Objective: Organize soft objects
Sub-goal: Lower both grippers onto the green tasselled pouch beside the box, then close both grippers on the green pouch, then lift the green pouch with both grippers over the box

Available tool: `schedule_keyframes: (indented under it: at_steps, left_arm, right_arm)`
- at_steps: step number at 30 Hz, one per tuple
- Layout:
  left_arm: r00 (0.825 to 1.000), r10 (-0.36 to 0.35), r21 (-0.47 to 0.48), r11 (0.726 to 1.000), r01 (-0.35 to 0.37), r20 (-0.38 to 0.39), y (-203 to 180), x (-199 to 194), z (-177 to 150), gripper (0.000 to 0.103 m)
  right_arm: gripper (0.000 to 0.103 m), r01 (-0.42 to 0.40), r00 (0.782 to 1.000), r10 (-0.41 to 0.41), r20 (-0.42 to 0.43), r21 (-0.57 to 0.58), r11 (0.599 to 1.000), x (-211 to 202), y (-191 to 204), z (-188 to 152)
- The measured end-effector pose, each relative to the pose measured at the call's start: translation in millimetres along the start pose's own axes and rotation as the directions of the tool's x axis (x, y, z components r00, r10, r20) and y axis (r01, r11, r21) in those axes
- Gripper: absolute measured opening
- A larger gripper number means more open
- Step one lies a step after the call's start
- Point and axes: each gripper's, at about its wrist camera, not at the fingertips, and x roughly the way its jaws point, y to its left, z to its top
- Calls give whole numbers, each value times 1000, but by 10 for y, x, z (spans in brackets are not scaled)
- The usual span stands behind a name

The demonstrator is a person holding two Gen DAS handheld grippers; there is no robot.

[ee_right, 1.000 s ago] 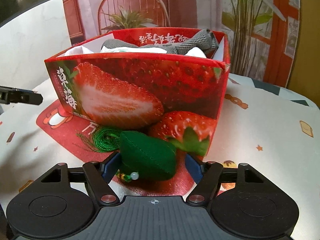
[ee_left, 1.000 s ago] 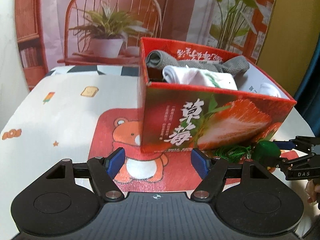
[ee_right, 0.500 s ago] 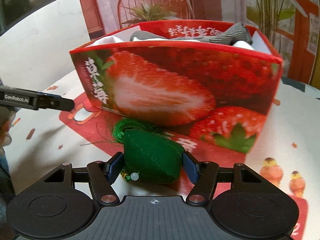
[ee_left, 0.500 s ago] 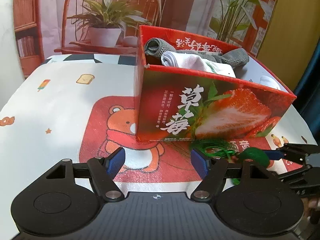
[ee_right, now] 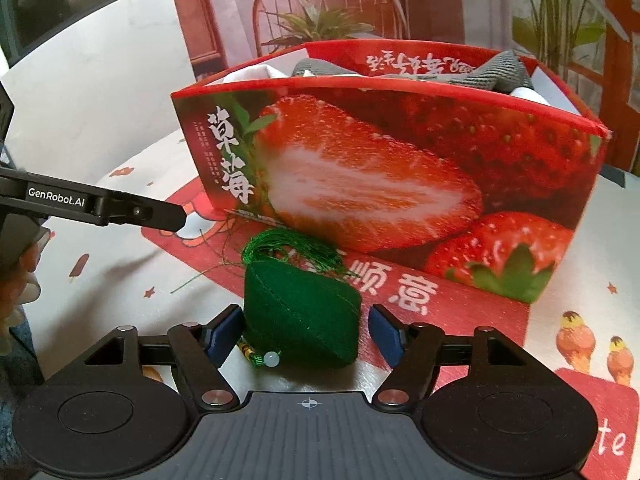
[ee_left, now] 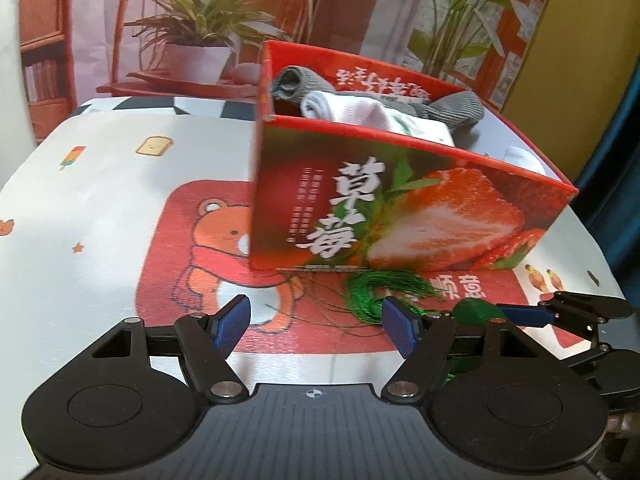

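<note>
The big strawberry box (ee_right: 384,168) sits on the surface (ee_right: 120,140) with socks (ee_left: 360,110) inside. At its 6 o'clock side lies the green pouch (ee_right: 300,316), between the opening, not-touching jaws of the right tool (ee_right: 306,330). The left tool (ee_left: 316,326) is open and empty.

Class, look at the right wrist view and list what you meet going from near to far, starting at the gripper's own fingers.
right gripper → green pouch → green tassel → strawberry box → grey sock inside the box
</note>
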Motion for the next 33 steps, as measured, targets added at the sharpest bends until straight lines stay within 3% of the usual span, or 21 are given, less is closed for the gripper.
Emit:
schedule_keyframes:
  at_steps: [13, 22, 27, 33]
  left_arm:
    - [992, -126, 25, 992, 126, -17, -315, 50, 14, 74]
    - [969, -242, 42, 969, 245, -53, -578, 190, -41, 72]
    - [960, -264, 30, 963, 267, -96, -648, 366, -69, 49]
    - [950, -292, 10, 956, 295, -113, -656, 451, -110, 41]
  right_arm:
    - [66, 13, 1000, -13, 19, 6, 1000, -219, -81, -79]
    - [66, 12, 1000, -12, 14, 10, 1000, -182, -104, -112]
    - [65, -4, 1000, 4, 16, 3, 1000, -99, -25, -114]
    - [53, -20, 1000, 19, 24, 18, 1000, -51, 23, -120]
